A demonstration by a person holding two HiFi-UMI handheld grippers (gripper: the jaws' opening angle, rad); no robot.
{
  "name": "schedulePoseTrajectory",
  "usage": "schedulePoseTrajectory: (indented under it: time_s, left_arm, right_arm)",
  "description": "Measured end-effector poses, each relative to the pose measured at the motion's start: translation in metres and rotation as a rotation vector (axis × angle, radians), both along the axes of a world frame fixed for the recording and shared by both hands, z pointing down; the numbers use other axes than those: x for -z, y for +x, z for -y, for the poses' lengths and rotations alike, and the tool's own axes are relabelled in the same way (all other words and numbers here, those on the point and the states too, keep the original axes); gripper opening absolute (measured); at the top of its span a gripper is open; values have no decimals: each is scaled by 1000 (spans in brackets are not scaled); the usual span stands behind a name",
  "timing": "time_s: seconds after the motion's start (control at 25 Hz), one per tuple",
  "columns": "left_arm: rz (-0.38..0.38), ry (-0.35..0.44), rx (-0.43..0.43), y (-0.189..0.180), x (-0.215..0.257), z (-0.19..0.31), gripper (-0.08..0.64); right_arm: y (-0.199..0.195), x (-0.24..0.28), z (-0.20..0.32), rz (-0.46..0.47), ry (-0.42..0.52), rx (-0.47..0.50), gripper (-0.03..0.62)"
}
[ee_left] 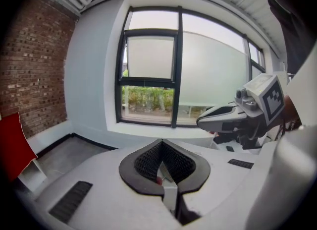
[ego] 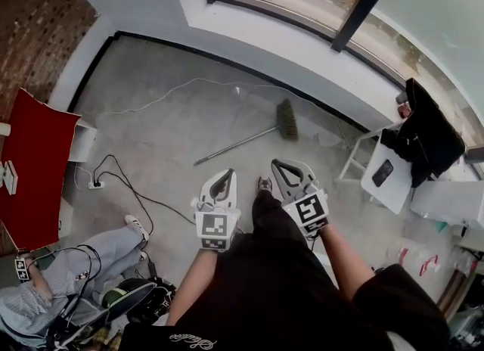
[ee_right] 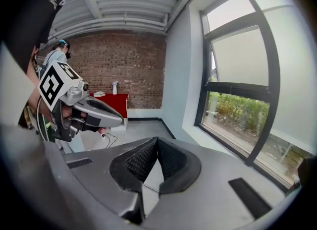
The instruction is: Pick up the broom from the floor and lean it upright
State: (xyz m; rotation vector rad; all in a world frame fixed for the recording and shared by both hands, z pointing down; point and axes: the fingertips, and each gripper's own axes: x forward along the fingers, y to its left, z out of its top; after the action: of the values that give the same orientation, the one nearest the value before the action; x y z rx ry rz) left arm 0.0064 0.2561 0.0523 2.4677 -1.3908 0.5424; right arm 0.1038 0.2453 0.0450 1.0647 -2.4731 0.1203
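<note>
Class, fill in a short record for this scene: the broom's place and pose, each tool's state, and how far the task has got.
target: broom lying flat on the grey floor, bristle head toward the window wall
left hand: left tool shut, empty, apart from the broom
right hand: right tool shut, empty, beside the left tool
task stage: broom not yet picked up
also on floor: black cable, left of the tools

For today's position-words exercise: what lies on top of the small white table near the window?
A dark phone lies flat on the white table. A black bag or jacket covers its far end; anything beneath it is hidden.
</note>
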Motion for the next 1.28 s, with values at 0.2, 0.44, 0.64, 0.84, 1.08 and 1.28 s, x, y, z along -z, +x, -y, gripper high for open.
schedulePoseTrajectory:
  time_s: [0.2,0.44,0.64,0.84,1.08,1.28]
  left_arm:
    - [31,-46,37,3,-29,62,3]
    - [123,-75,68,0,-79,108,2]
    - [199,-138,39,-14,-145,110,3]
    - [174,-215,99,-34,-233,105,3]
    - [155,-262,152,-68,-328,108,3]
    - [121,-321,214,-103,-401,112,3]
  right_arm:
    - [-9,-32,61,-75,4,178,8]
    - [-20,-94,102,-167,25,401,8]
    - [-38,-163,117,-283,37,555,8]
    - [-55,-259,122,-395,-7,668,8]
    - [-88,-368,136,-439,-117,703,8]
    - [-126,-452,140,-489,-189,751,8]
